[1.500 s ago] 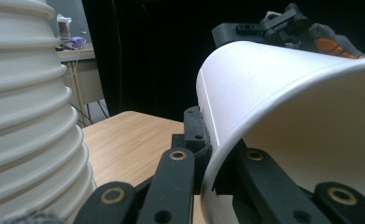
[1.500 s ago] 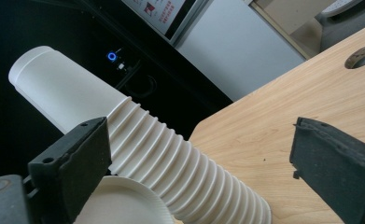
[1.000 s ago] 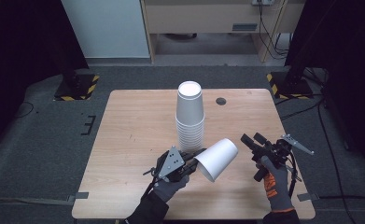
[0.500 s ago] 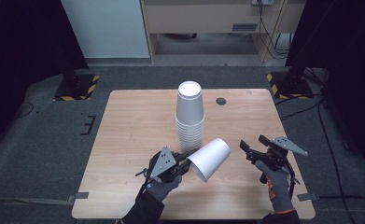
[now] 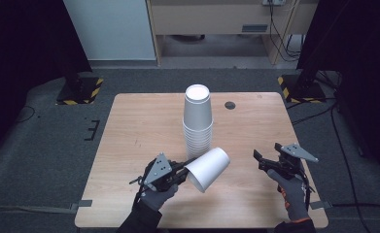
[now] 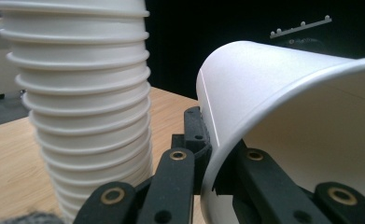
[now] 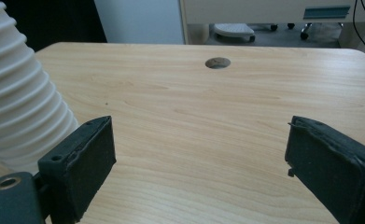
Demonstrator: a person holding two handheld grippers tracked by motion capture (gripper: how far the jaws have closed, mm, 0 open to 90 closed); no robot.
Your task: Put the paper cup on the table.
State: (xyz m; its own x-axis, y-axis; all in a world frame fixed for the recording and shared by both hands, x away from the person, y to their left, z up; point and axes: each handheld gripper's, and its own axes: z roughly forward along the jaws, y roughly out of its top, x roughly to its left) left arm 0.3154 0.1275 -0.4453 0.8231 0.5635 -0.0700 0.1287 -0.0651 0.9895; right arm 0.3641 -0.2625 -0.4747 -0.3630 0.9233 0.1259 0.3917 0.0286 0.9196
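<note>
A tall stack of white paper cups (image 5: 198,121) stands upside down at the middle of the wooden table (image 5: 139,121). In front of it my left gripper (image 5: 188,169) is shut on the rim of a single white cup (image 5: 209,166), which it holds tilted on its side above the table. In the left gripper view the cup's wall (image 6: 287,112) is pinched between the black jaws, and the stack (image 6: 82,116) rises at the left. My right gripper (image 5: 261,160) is to the right of the cup, apart from it. It is open and holds nothing (image 7: 203,158).
A small round dark hole (image 5: 230,105) sits in the table behind and to the right of the stack, and it is also in the right gripper view (image 7: 218,62). The stack's ribbed rims (image 7: 17,93) stand close to the right gripper's left jaw. Dark floor surrounds the table.
The left gripper has carried the single cup a little to the left, away from the right gripper. The right gripper has shifted slightly left and stayed open.
</note>
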